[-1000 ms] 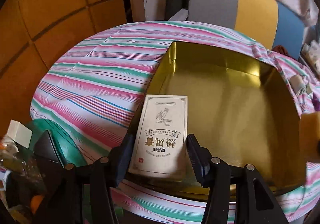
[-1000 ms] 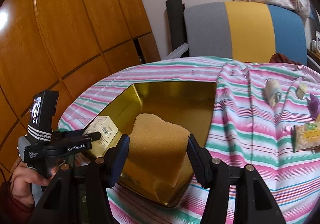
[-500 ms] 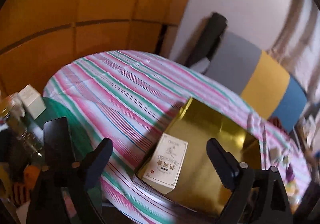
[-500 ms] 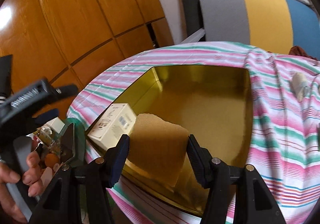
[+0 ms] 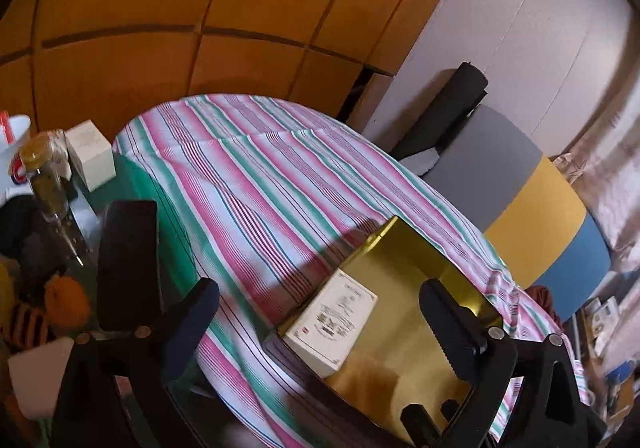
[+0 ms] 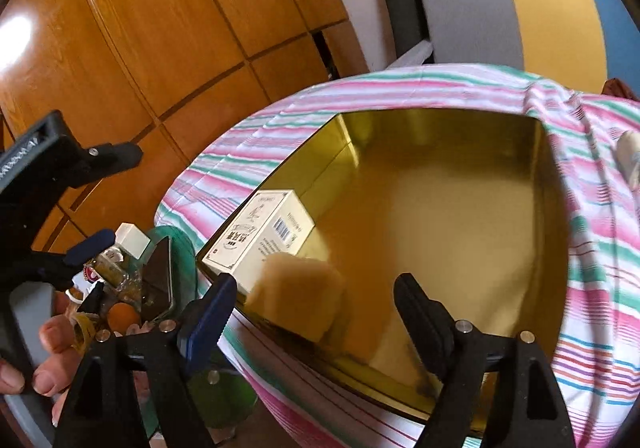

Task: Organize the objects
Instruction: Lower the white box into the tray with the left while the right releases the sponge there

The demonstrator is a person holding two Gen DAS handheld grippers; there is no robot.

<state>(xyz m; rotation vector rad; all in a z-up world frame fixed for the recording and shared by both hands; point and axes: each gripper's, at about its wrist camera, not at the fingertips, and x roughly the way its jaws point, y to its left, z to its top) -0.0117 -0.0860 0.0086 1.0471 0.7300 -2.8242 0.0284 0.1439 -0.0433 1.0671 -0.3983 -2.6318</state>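
Our right gripper has its jaws opening, and the yellow sponge sits between them in the lower middle of the right wrist view, free of both pads, resting in the near corner of the gold tin. Just up and left of the sponge, touching it or nearly so, the cream carton lies flat against the tin's left wall. Our left gripper is also opening, its jaws spread wide and nothing clamped; in the left wrist view the carton appears between them but farther off, low in the frame's centre, with the blurred sponge below it. The tin stands on the striped tablecloth, which fills the middle of that view. At the left edge of the right wrist view a hand grips the left gripper's handle, and beside it a green surface carries a jar, a small white box and a dark phone-like slab. A grey, yellow and blue chair back stands at the upper right.
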